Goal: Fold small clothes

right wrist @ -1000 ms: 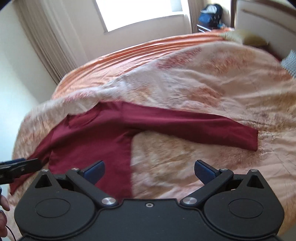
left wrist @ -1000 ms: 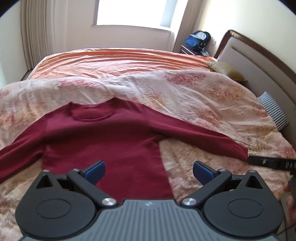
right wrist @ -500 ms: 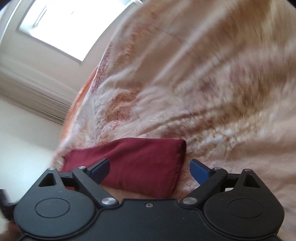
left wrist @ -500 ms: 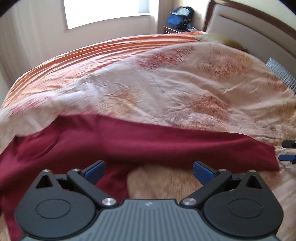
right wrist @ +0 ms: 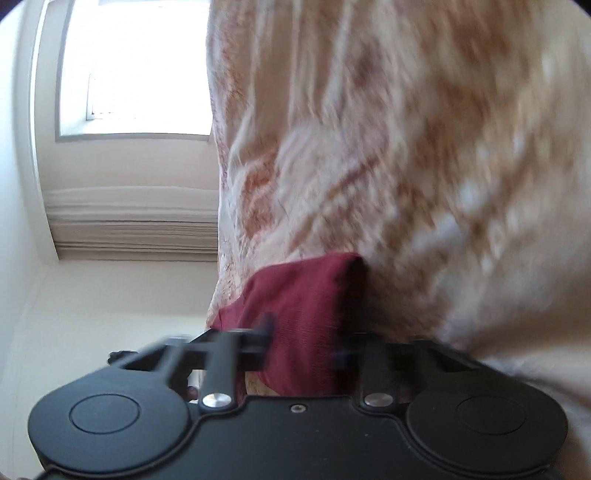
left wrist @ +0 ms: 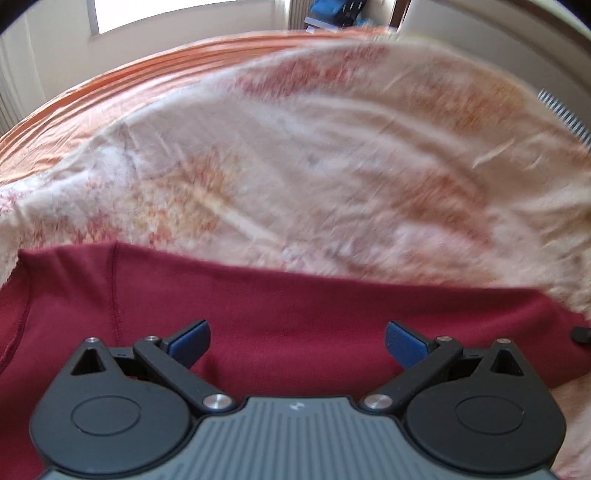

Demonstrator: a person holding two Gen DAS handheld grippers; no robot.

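Observation:
A dark red long-sleeved top [left wrist: 295, 317] lies flat on the floral bedspread [left wrist: 314, 166]. My left gripper [left wrist: 297, 338] is open, low over the sleeve near the shoulder seam, its blue fingertips [left wrist: 192, 338] wide apart. In the right wrist view the camera is rolled sideways and blurred. My right gripper [right wrist: 303, 350] has its fingers drawn in on the cuff end of the sleeve [right wrist: 306, 306], which sits between them.
An orange sheet [left wrist: 147, 70] covers the far side of the bed. A window [right wrist: 136, 66] and curtain [right wrist: 136, 218] are beyond it. A headboard and a checked pillow [left wrist: 561, 114] are at the right. A blue bag [left wrist: 332, 11] stands in the far corner.
My left gripper moved right and lower, from over the body to over the sleeve. My right gripper went to the cuff, rolled sideways and closed its fingers on it.

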